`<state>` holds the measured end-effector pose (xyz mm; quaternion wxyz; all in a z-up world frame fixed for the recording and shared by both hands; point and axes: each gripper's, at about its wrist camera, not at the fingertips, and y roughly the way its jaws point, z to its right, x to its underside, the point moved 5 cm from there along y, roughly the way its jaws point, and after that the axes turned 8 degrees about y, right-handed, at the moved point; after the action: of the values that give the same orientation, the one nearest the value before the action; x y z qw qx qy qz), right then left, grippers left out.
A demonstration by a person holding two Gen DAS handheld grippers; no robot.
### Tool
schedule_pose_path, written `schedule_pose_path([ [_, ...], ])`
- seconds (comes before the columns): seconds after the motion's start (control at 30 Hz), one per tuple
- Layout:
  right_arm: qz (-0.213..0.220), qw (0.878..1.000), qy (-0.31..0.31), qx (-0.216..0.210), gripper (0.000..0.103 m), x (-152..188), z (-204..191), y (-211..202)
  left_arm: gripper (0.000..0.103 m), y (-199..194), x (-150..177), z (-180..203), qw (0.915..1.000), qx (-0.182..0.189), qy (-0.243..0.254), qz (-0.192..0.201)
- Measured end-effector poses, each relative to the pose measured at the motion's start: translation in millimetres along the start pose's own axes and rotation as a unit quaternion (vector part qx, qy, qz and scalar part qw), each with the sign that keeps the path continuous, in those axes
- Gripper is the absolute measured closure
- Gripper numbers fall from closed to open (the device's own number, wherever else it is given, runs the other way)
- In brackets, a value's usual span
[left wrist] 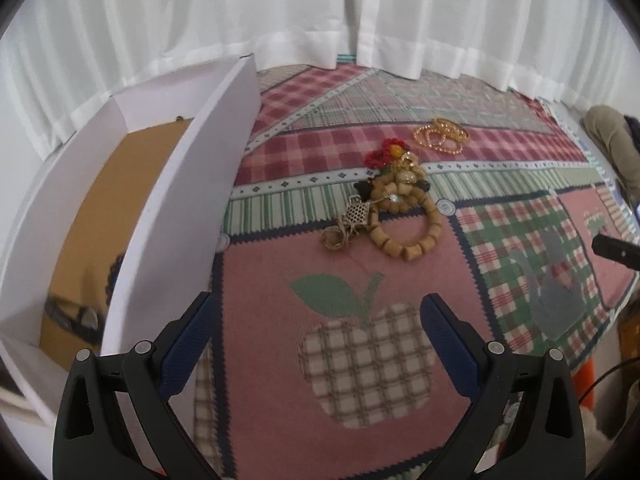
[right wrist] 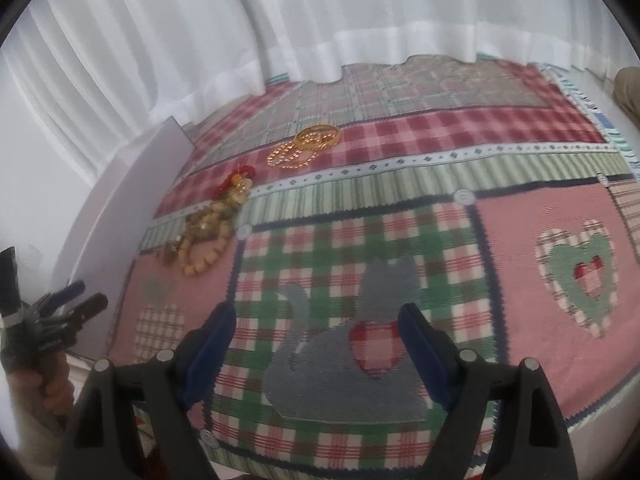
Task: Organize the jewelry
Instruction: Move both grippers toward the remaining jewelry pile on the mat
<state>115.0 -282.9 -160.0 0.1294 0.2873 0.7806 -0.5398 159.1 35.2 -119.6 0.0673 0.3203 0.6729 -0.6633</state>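
A pile of jewelry lies on the patchwork cloth: a wooden bead bracelet, a metal pendant on a cord, a red beaded piece and gold bangles. The pile also shows in the right wrist view, with the wooden bracelet and gold bangles. A white box with a brown bottom stands at the left. My left gripper is open and empty, short of the pile. My right gripper is open and empty over the cloth.
White curtains hang behind the cloth. The box wall shows at the left of the right wrist view, with the left gripper and the hand holding it. A dark object sits at the right edge.
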Motion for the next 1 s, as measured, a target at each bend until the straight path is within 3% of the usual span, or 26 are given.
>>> schedule_pose_path([
  [0.23,-0.008,1.0,0.001,-0.015,0.018,-3.1,-5.8,8.1,0.004,50.1,-23.8,1.7,0.9997,0.01,0.017,-0.014],
  [0.37,-0.008,1.0,-0.002,-0.015,0.018,-2.5,-5.4,4.9,0.013,86.3,-28.7,1.0,0.9989,0.022,0.014,-0.038],
  [0.53,-0.007,1.0,0.001,-0.009,0.018,-5.5,-1.8,3.7,0.021,97.2,-32.0,0.8,0.9978,0.061,0.0,-0.026],
  [0.63,-0.008,1.0,0.0,-0.008,0.018,-7.3,-4.3,6.3,0.037,98.7,-32.8,0.6,0.997,0.075,0.001,-0.021],
  [0.7,-0.01,1.0,-0.002,-0.01,0.018,-7.7,-9.0,9.4,0.058,101.8,-32.1,0.2,0.9958,0.089,-0.003,-0.021],
  [0.73,-0.011,1.0,-0.004,-0.011,0.018,-7.7,-11.5,10.9,0.08,104.5,-32.2,0.4,0.9949,0.098,-0.005,-0.023],
  [1.0,-0.02,1.0,-0.021,-0.004,0.018,-7.7,-26.4,19.5,0.093,88.4,-28.7,-10.2,0.9915,0.118,-0.055,-0.007],
])
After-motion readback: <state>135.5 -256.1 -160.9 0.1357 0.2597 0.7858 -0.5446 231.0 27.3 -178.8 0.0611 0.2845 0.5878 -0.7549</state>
